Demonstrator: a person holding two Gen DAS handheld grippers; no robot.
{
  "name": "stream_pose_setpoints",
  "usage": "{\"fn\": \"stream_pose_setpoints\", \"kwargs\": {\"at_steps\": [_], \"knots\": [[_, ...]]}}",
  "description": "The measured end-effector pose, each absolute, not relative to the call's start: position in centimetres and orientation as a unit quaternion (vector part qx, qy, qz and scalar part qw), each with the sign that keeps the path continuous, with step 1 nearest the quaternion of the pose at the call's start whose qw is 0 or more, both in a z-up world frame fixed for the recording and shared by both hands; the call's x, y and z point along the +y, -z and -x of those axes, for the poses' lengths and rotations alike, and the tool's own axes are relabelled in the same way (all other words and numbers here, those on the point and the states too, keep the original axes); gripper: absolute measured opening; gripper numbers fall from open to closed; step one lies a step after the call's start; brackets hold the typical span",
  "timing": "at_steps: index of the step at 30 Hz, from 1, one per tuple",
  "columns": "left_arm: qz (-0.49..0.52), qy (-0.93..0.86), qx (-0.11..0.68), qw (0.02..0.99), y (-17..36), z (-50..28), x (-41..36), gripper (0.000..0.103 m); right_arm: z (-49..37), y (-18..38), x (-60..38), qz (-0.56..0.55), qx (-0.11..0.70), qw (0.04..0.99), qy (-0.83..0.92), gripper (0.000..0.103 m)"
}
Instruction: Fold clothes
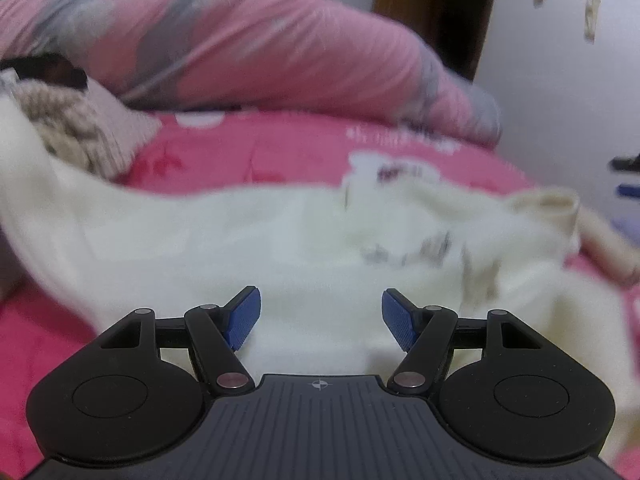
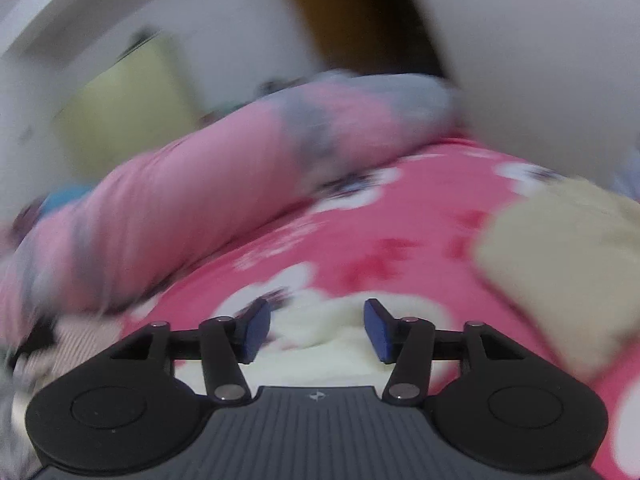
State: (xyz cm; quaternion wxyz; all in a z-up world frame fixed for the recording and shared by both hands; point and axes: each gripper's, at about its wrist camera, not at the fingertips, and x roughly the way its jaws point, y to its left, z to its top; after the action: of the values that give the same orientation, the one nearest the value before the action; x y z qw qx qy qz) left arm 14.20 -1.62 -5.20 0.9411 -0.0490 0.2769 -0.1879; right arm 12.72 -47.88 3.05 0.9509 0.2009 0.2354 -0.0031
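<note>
The bed (image 1: pixel 280 152), covered in a bright pink sheet with white flower and cartoon prints, fills the ground ahead of both tools and serves as the folding surface. Along its far side, beyond the fingers in both views, lies a rolled pink and grey quilt (image 1: pixel 240 40), apparently pushed back there to leave room for the work.

The cream-white garment (image 1: pixel 280 240) is spread wide across the sheet directly in front of the left gripper (image 1: pixel 321 318), reaching from far left to far right of that tool, with a cuff or collar opening standing up at its far right end and some dark print near it. It looks part-way laid out rather than neatly folded; the blur hides the creases. Ahead and to the left of the left gripper sits a beige patterned cloth (image 1: pixel 80 132), set aside on the sheet. A pale yellow folded cloth (image 2: pixel 560 256) lies ahead and to the right of the right gripper (image 2: pixel 317 330).

The left gripper's jaws stand apart with nothing between them, hanging just over the garment's near part. The right gripper's jaws are likewise apart, its blue pads (image 2: pixel 256 330) clear of any cloth; a white edge of fabric lies on the bed below the gap, unclamped. Both tools are free, probably between grasps and ready for the next hem.
</note>
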Motion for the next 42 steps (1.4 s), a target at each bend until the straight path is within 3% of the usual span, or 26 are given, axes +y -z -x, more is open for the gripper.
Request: {"fn": "stream_pose_setpoints", "kwargs": {"at_steps": [5, 10, 18, 22, 23, 25, 27, 30, 38, 42], "knots": [[0.006, 0.165, 0.253, 0.953, 2.1, -17.2, -1.3, 0.068, -18.5, -1.8, -38.9, -0.059, 0.273, 0.954, -0.106, 0.067], [-0.061, 0.186, 0.296, 0.935, 4.0, -24.0, -2.4, 0.068, -24.4, 1.3, -31.8, 0.053, 0.317, 0.933, -0.161, 0.067], [-0.068, 0.233, 0.348, 0.906, 8.5, -31.9, -4.0, 0.068, -34.9, 6.2, -33.2, -0.004, 0.427, 0.887, -0.177, 0.07], [-0.081, 0.25, 0.36, 0.895, 10.0, -33.2, -4.9, 0.064, -35.1, 8.6, -33.4, -0.045, 0.473, 0.861, -0.184, 0.047], [-0.089, 0.252, 0.356, 0.896, 10.1, -33.0, -5.0, 0.055, -34.6, 8.5, -33.3, -0.05, 0.468, 0.861, -0.192, 0.032], [-0.104, 0.257, 0.346, 0.897, 10.1, -32.6, -5.3, 0.043, -33.6, 8.2, -33.2, -0.049, 0.454, 0.868, -0.195, 0.021], [-0.12, 0.251, 0.334, 0.901, 10.0, -32.1, -5.7, 0.019, -32.7, 7.7, -32.9, -0.036, 0.437, 0.88, -0.184, 0.011], [-0.136, 0.233, 0.314, 0.91, 9.7, -31.5, -6.0, 0.005, -31.7, 6.1, -33.1, -0.04, 0.402, 0.9, -0.164, 0.007], [-0.11, 0.158, 0.208, 0.959, 5.5, -30.5, -4.1, 0.004, -30.3, -0.5, -34.4, -0.038, 0.277, 0.953, -0.12, 0.005], [-0.107, 0.117, 0.151, 0.976, 3.6, -31.3, -3.8, 0.004, -31.4, -1.3, -33.7, -0.031, 0.237, 0.964, -0.117, 0.004]]}}
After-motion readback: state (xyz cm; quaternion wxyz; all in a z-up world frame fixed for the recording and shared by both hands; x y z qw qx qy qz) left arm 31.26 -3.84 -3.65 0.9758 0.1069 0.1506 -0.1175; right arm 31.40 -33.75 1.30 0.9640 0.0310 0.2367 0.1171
